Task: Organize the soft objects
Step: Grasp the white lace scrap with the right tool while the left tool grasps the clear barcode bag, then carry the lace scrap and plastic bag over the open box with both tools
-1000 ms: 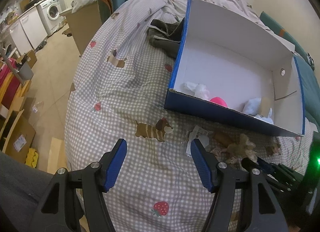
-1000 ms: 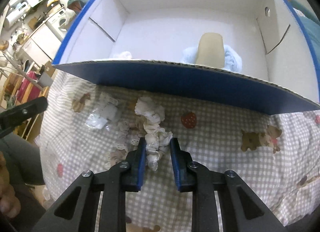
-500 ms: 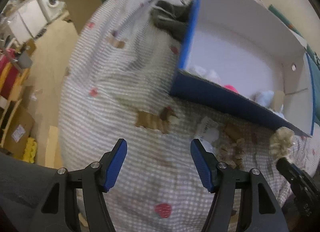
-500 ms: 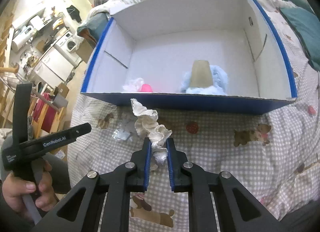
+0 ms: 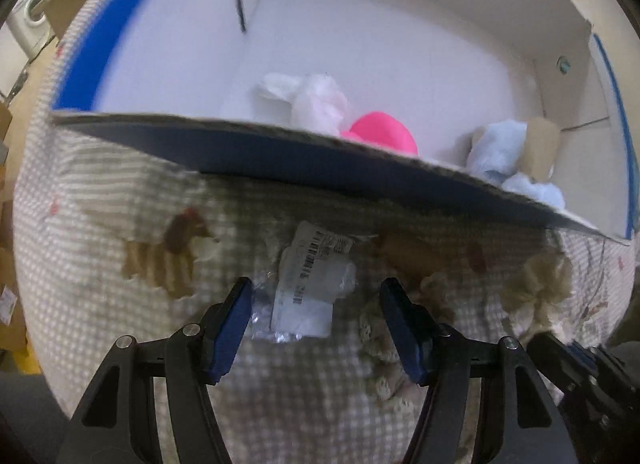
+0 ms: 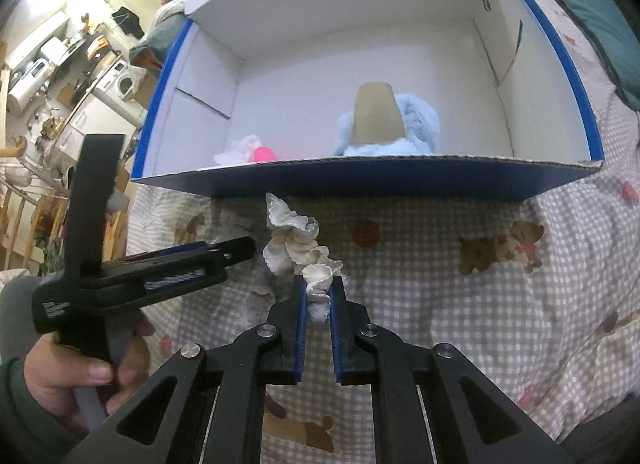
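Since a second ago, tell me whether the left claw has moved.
Yes. The left claw has gone forward toward the blue box, whose front wall now looms close, and it hangs open over the plastic packet.

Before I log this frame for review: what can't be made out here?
- Packet label, left wrist view: motion blur, unreadable.
- Pink item, both views: box front wall hides its lower part.
- Lace pieces, left wrist view: blurred, count unclear.
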The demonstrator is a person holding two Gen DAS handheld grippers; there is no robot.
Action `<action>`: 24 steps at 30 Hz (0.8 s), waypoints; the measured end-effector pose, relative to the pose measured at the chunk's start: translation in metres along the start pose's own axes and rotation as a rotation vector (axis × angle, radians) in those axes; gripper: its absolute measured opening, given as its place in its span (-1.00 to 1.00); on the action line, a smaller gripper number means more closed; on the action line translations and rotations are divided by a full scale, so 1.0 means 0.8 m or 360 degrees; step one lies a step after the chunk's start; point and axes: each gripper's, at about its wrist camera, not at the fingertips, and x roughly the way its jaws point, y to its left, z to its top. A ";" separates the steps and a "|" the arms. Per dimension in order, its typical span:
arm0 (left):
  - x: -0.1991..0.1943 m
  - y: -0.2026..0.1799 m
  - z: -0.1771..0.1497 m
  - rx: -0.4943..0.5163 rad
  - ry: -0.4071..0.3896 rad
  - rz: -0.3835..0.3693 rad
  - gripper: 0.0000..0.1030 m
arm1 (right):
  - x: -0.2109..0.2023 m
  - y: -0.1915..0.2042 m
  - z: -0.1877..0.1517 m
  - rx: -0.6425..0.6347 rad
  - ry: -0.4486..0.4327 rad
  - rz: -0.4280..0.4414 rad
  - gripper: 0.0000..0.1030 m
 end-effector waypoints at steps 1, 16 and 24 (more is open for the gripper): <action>0.004 0.001 0.001 -0.0003 0.0004 0.0011 0.01 | 0.001 -0.001 0.000 0.0008 0.0003 0.0002 -0.77; -0.026 0.042 -0.013 -0.0108 -0.0053 0.0039 -0.57 | 0.005 0.000 -0.004 -0.0002 0.0003 -0.0025 -0.77; -0.056 0.056 -0.035 -0.0111 -0.0093 0.0042 -0.58 | -0.002 0.013 -0.010 -0.0091 -0.0015 -0.0075 -0.77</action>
